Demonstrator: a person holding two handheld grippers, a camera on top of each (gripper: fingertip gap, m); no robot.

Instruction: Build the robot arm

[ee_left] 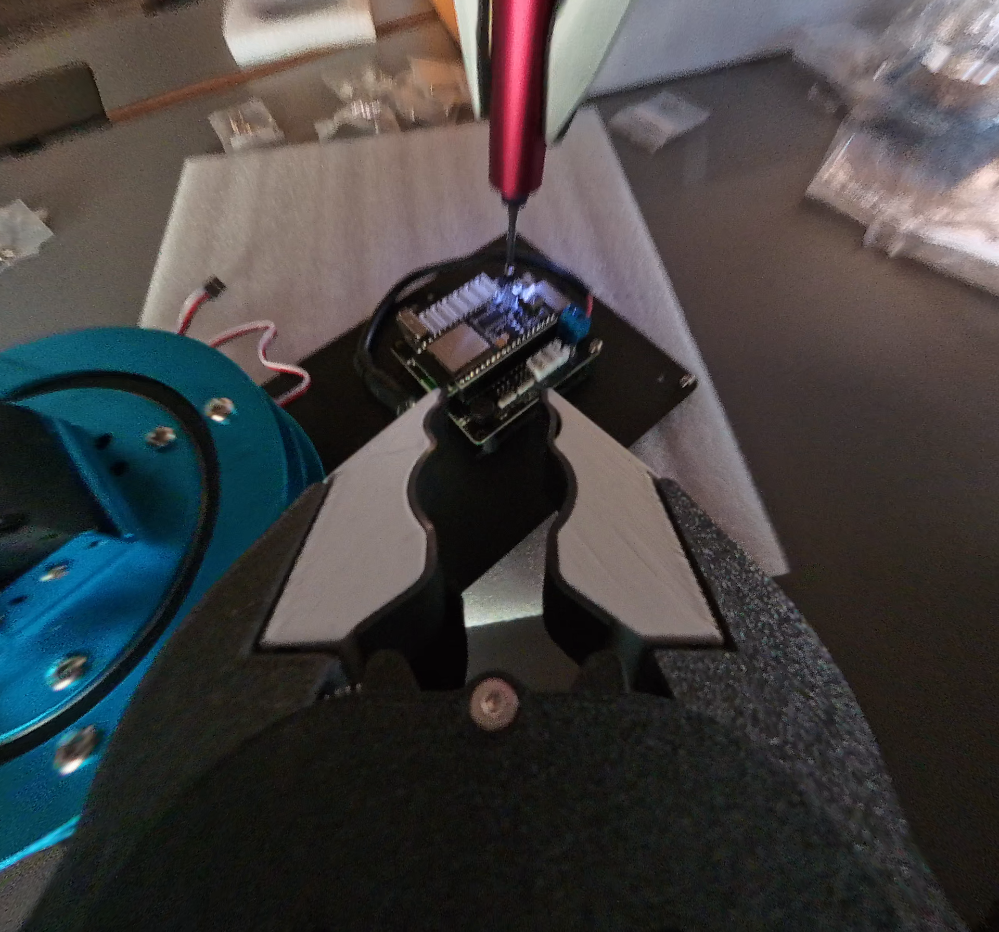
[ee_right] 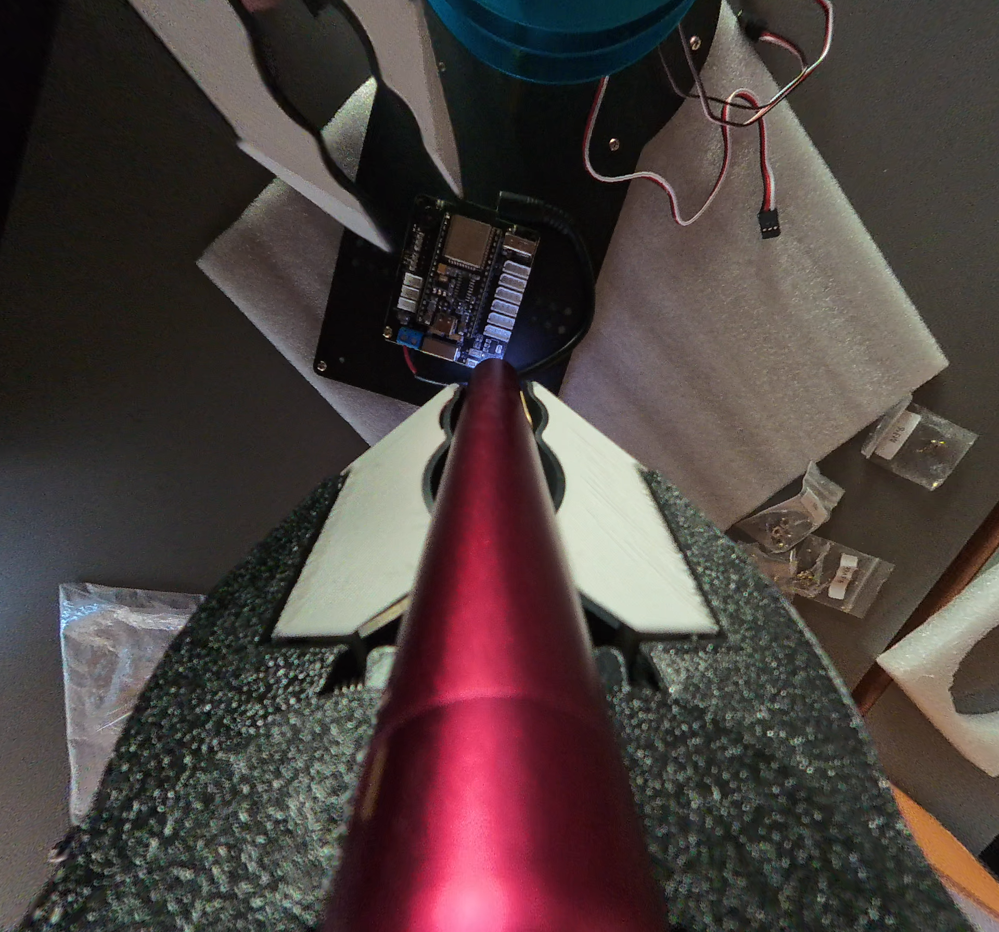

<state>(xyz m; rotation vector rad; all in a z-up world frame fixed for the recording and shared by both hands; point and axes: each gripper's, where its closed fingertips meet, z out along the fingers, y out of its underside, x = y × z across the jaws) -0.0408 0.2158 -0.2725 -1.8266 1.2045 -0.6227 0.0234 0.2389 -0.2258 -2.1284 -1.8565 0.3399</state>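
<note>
Grey-brown tabletop [ee_right: 135,311] ran under everything, with a white foam sheet [ee_right: 730,338] laid on it, probably to cushion the black base plate [ee_right: 357,322] that lay on the sheet; a stacked circuit board [ee_right: 465,289] sat on that plate, and beyond it stood a teal metal turntable [ee_right: 557,14] on the same plate, its red-white-black servo leads [ee_right: 757,111] trailing loose over the foam; small clear bags of hardware [ee_right: 821,571] lay on the table off the sheet's corner, well apart from the work. The right gripper [ee_right: 494,403] was clamped on a red powered screwdriver [ee_right: 486,608], its two white fingers pressed against the barrel on either side so that the tool ran straight out along them; the tool's thin bit came down nearly upright onto the board's far corner in the left wrist view, and a bluish-white glow from the tool's tip lit that corner, as if to show the screw beneath; whether the bit was seated in a screw head could not be told, since the glare washed out the spot. The left gripper [ee_left: 494,398] had its fingers spread apart, one tip on each side of the board's near end, close to its edges or just touching them; that placing looked meant to steady the board against the turning tool; the board thus lay between and just ahead of the left fingertips, and directly ahead of the right pair.
</note>
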